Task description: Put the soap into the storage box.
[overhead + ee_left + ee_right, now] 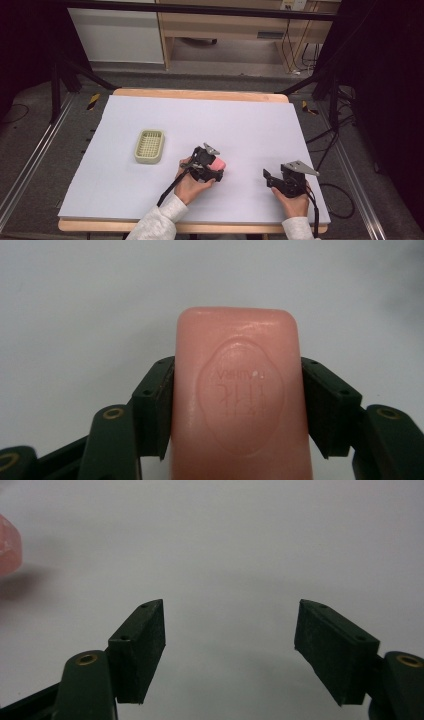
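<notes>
A pink bar of soap (pixel 239 400) with an oval stamp on its face sits between both pads of my left gripper (pixel 238 390), which is shut on it. From above, the soap (pixel 219 163) and the left gripper (pixel 216 167) are at the table's middle front, just over the white sheet. My right gripper (pixel 267 178) rests at the front right, its jaws wide open with nothing between them (pixel 230 630). A corner of the soap (pixel 9 545) peeks in at the left edge of the right gripper view.
A pale green slotted soap dish (pixel 149 146) lies on the white sheet (pixel 240 120), left of the left gripper. Cables trail from both grippers toward the front edge. Metal frame legs stand beyond the table's far corners.
</notes>
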### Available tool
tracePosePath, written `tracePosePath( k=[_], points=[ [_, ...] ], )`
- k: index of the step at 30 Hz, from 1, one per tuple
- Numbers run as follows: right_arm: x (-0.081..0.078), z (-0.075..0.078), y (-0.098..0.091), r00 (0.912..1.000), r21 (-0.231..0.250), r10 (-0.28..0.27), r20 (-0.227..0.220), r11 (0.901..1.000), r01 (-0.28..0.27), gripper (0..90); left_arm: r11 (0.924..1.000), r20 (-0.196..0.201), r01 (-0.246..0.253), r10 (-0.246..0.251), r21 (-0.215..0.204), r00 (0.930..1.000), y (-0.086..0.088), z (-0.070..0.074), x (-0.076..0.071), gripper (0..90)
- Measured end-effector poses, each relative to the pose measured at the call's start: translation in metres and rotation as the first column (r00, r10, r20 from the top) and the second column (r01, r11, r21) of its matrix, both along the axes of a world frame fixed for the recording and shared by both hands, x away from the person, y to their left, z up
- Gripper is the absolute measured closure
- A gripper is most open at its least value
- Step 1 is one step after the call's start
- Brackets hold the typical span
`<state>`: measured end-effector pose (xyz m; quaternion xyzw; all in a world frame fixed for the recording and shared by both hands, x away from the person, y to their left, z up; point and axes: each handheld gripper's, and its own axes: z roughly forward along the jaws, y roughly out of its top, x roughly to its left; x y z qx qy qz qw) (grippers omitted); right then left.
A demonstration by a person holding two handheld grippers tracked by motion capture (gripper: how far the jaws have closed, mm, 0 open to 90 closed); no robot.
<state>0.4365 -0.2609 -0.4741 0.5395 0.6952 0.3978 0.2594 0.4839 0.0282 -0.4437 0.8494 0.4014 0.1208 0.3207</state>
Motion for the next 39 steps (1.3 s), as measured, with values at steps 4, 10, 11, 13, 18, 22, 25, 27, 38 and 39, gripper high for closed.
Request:
tracePosePath(
  k=[4,10,11,13,18,22,25,27,38,39],
  points=[
    [0.0,0.0,0.0,1.0,-0.004,0.0,0.005,1.0,0.0,28.4,1.0,0.007,0.001,0.0,-0.007,1.0,0.007,0.005,-0.002,37.2],
    [0.0,0.0,-0.001,1.0,-0.001,-0.001,0.005,1.0,0.001,28.3,0.9998,0.022,-0.01,0.01,-0.015,0.9997,0.021,0.012,-0.005,37.2],
    [0.0,0.0,-0.001,1.0,-0.001,-0.001,0.005,1.0,0.001,28.3,0.9998,0.023,-0.011,0.011,-0.017,0.9997,0.024,0.014,-0.005,37.2],
    [0.0,0.0,-0.001,1.0,-0.002,-0.002,0.007,1.0,0.002,28.3,0.9997,0.029,-0.016,0.017,-0.019,0.9994,0.029,0.016,-0.007,37.2],
    [0.0,0.0,0.0,1.0,-0.006,-0.001,0.008,1.0,0.001,28.3,0.9993,0.037,-0.031,0.032,-0.018,0.9988,0.041,0.022,-0.008,37.2],
    [0.0,0.0,0.0,1.0,-0.008,-0.002,0.009,1.0,0.002,28.2,0.9991,0.038,-0.038,0.038,-0.018,0.9985,0.048,0.024,-0.008,37.2],
    [0.0,0.0,0.0,1.0,-0.008,-0.003,0.007,1.0,0.003,28.2,0.9989,0.04,-0.045,0.046,-0.016,0.9982,0.053,0.026,-0.008,37.2],
    [0.0,0.0,0.0,1.0,-0.009,-0.002,0.009,1.0,0.002,28.2,0.9985,0.042,-0.05,0.051,-0.019,0.9978,0.056,0.026,-0.008,37.2],
    [0.0,0.0,0.0,1.0,-0.012,0.001,0.009,0.9999,-0.001,28.2,0.9973,0.044,-0.071,0.072,-0.019,0.9964,0.072,0.031,-0.006,37.2],
    [0.0,0.0,0.0,1.0,-0.011,0.0,0.009,0.9999,0.0,28.1,0.997,0.044,-0.074,0.075,-0.021,0.9962,0.074,0.032,-0.006,37.2]
  ],
)
